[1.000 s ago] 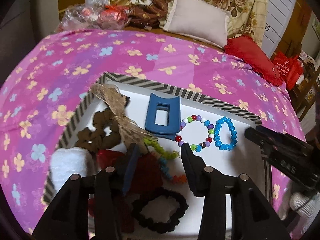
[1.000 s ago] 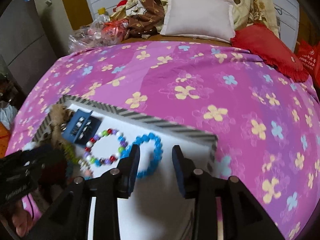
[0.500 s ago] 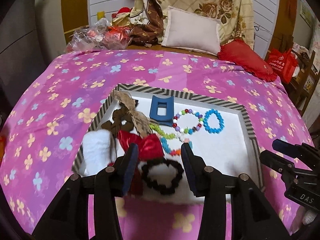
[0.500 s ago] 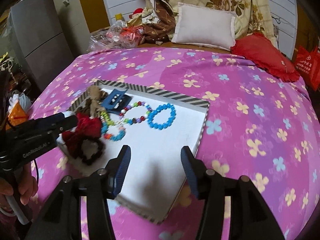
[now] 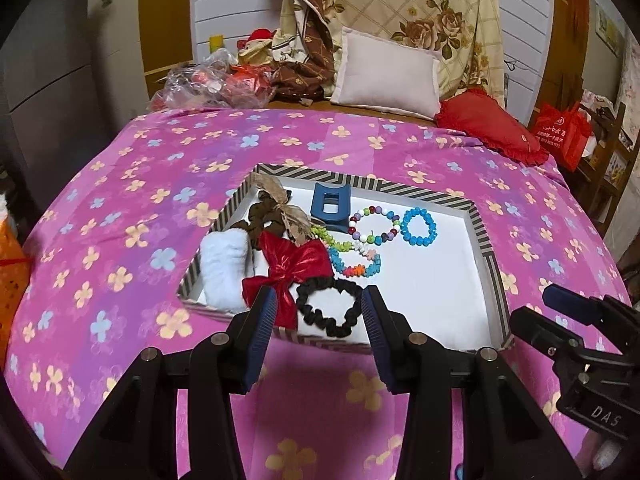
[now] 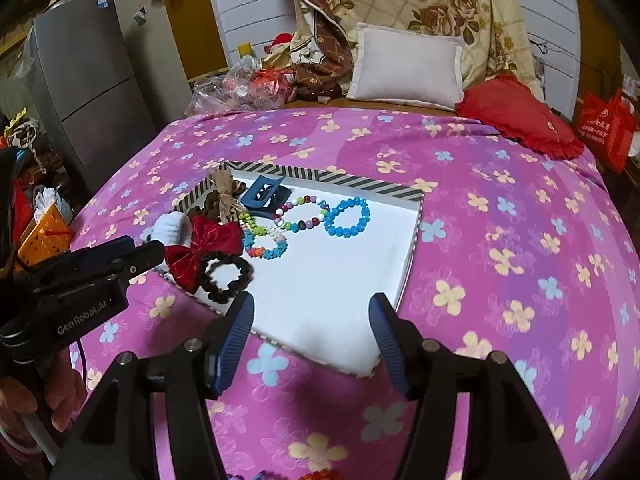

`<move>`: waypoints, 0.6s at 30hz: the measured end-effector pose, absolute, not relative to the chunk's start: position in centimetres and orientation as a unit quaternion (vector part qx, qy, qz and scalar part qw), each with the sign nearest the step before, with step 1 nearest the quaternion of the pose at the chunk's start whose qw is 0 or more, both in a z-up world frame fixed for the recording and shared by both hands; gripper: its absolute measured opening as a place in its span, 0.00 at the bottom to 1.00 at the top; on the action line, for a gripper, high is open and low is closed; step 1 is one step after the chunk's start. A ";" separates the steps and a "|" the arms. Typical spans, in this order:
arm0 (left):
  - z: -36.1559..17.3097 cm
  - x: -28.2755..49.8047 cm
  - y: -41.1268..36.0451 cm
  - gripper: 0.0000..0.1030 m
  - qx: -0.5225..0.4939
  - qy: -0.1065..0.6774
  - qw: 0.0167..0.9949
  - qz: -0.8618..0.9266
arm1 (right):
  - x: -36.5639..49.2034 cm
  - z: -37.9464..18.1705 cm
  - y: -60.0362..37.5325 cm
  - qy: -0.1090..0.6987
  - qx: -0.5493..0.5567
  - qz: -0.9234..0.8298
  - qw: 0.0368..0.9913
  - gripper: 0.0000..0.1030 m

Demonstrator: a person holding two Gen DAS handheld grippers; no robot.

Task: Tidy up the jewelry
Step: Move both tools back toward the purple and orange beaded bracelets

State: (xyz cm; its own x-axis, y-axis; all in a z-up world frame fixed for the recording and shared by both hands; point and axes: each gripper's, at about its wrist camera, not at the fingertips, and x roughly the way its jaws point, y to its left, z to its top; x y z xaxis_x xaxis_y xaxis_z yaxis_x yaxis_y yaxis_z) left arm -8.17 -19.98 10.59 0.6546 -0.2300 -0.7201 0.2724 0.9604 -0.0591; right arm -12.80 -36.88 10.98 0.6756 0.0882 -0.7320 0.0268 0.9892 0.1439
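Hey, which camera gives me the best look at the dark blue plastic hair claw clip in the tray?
The right wrist view: the dark blue plastic hair claw clip sits angled there, showing its teeth and open shape. The left wrist view shows it head-on, a flat blue rectangle with a window, teeth hidden.

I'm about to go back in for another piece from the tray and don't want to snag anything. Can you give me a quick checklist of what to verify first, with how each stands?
1. Left gripper empty: ok, nothing between its jaws.
2. Right gripper empty: ok, jaws opening, nothing between them.
3. Both grippers clear of the tray: ok, they hang at its near edge.
4. Blue bracelet free to lift: ok, it lies alone.
5. Red bow free to lift: not ok, it overlaps the black scrunchie and the brown scrunchie.
6. Green beads untangled from the turquoise bracelet: cannot tell.
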 end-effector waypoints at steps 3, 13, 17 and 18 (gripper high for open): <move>10.8 -8.8 -19.7 0.43 0.024 0.390 0.910 -0.135 | -13.6 11.1 -36.4 0.398 0.077 0.010 0.914 0.61; 10.9 -11.3 -19.3 0.43 0.030 0.386 0.911 -0.141 | -16.1 11.5 -35.7 0.398 0.075 0.011 0.914 0.66; 10.3 -12.7 -19.2 0.43 0.036 0.395 0.905 -0.152 | -17.7 11.6 -35.8 0.403 0.062 0.014 0.913 0.66; 10.2 -13.1 -19.3 0.43 0.037 0.398 0.903 -0.157 | -18.2 11.5 -35.9 0.406 0.060 0.015 0.912 0.67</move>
State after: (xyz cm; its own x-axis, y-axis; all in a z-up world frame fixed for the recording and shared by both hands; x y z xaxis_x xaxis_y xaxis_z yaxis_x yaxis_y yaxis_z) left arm -13.13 -19.26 10.18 0.6341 -0.2546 -0.7302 0.3138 0.9477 -0.0579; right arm -18.18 -35.89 11.45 0.6706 0.0762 -0.7379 0.0204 0.9924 0.1210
